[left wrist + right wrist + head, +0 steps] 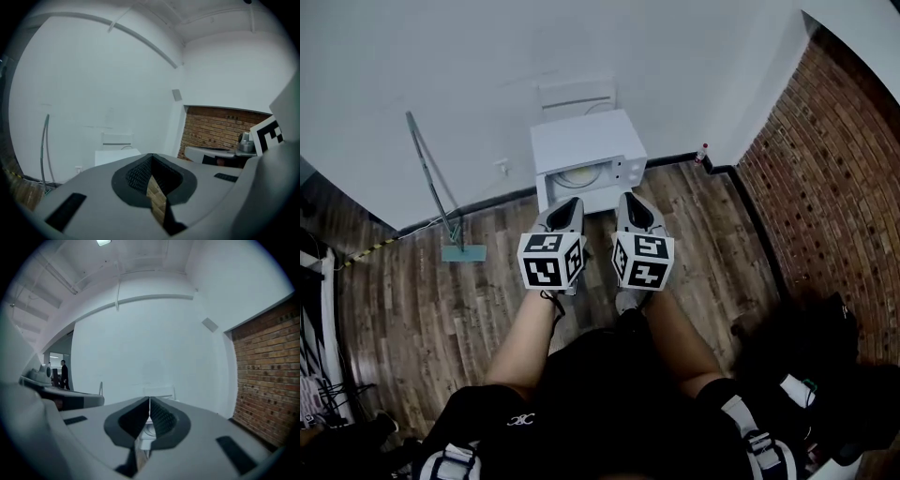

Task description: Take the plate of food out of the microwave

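Note:
A white microwave (586,150) stands on the wooden floor against the white wall. A pale plate of food (577,175) shows in its dark front; whether the door is open I cannot tell. My left gripper (570,202) and right gripper (630,199) hover side by side just in front of it, both pointing at it, both shut and empty. In the left gripper view the shut left gripper (151,155) points past the microwave's top (115,157). In the right gripper view the right gripper (149,399) is shut, and a sliver of the microwave (148,431) shows below its tips.
A long-handled mop (431,187) leans on the wall at the left, its teal head (463,251) on the floor. A small bottle (702,153) stands in the corner by the brick wall (825,187). A white frame (577,94) sits behind the microwave. Dark gear lies at the left edge.

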`<state>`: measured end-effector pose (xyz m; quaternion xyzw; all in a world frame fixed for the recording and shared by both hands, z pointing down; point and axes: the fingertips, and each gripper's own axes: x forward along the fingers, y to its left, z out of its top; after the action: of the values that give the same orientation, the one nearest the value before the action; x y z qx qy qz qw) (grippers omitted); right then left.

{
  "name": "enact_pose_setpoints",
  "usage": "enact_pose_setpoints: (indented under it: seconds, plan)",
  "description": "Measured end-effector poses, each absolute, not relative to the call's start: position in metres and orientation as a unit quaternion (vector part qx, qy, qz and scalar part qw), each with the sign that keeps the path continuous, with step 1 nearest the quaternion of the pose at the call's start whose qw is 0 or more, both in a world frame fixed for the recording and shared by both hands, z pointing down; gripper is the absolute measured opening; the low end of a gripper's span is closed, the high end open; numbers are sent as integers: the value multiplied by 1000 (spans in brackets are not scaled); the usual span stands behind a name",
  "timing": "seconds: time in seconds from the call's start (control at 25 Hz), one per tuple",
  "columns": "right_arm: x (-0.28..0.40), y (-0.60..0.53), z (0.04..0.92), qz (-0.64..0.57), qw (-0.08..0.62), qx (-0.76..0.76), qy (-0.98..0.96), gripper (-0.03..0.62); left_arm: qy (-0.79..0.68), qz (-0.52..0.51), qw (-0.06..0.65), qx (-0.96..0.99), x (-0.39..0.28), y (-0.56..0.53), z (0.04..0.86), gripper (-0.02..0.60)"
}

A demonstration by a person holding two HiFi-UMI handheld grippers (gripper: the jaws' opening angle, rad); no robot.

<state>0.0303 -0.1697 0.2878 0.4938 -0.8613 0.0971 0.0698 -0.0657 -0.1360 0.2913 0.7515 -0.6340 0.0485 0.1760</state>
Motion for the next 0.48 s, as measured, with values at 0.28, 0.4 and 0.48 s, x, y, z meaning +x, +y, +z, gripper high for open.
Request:
enact_pose_setpoints:
  seconds: [0.28,0.4,0.48]
  plan:
    - [17,-252,298,102,84,435,-891,14,-672,22,171,720,-72,-208,295,-2]
    - [9,-279,317,113,98,403,-903,14,-685,16,182,705,-75,-234,309,-2]
    - [5,-294,330,115,111,388,-908,14,-695,9,193,693,-80,-248,322,-2]
